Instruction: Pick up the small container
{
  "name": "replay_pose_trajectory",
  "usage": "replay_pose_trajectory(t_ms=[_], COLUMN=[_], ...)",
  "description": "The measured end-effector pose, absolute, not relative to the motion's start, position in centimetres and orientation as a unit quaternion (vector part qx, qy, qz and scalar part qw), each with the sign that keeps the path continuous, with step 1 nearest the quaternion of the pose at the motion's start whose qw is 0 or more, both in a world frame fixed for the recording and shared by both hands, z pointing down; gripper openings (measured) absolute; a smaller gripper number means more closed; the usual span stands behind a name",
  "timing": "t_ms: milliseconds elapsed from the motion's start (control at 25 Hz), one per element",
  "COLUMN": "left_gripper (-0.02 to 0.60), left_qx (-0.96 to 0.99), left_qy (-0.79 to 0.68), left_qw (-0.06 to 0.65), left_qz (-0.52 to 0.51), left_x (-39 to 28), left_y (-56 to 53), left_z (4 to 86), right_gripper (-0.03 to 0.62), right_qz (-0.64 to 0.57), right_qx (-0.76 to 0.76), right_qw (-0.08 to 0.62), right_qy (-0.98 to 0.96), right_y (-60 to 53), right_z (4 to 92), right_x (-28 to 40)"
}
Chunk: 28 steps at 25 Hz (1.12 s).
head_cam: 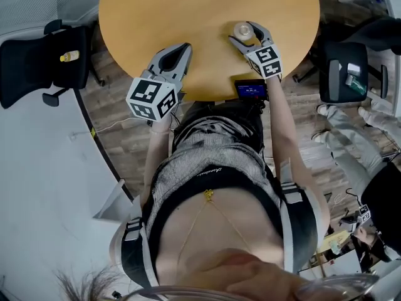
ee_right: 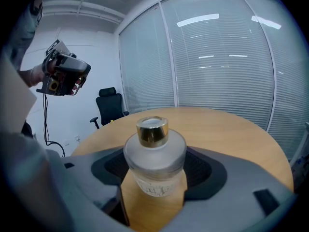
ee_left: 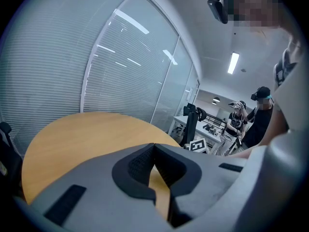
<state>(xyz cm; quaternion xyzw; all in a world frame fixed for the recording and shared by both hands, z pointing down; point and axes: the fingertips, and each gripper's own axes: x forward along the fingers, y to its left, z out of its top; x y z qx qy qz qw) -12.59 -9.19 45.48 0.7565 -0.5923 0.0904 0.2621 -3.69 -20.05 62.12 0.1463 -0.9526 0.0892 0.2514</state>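
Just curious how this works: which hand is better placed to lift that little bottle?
Right: the right tongs press both sides of the small container; the left tongs are shut, empty, apart from it.

Your container [head_cam: 242,29] stands on the worktop [head_cam: 188,11], held between your right claw's [head_cam: 246,34] jaws. Your left claw [head_cam: 180,49] is left of it.

Failing to read the print on the small container [ee_right: 154,151]: too blurred in the right gripper view. Finding its flanks masked by the pads of the right gripper [ee_right: 154,172]. Losing most of it under those jaws in the head view. Losing the far edge of the table [head_cam: 156,17] past the top border. Failing to read the blue screen of the device [head_cam: 250,90]: too small. Failing to identify the yellow item [head_cam: 69,56] on the black chair [head_cam: 34,64].
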Motion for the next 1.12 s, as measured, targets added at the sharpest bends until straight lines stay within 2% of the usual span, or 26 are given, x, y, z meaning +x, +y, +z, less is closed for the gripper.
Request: replay_pose_trajectory(t_ms=[1120], left_gripper=[0.018], left_qx=[0.770], left_qy=[-0.580], left_qw=[0.253], left_qz=[0.078], left_x=[-11.1], left_y=[-9.4], left_z=[45.4], right_gripper=[0.339], right_qz=[0.050], right_qx=[0.122], right_qw=[0.216], right_qy=[-0.967], right_y=[-18.9], right_z=[52.5], right_x=[-3.4])
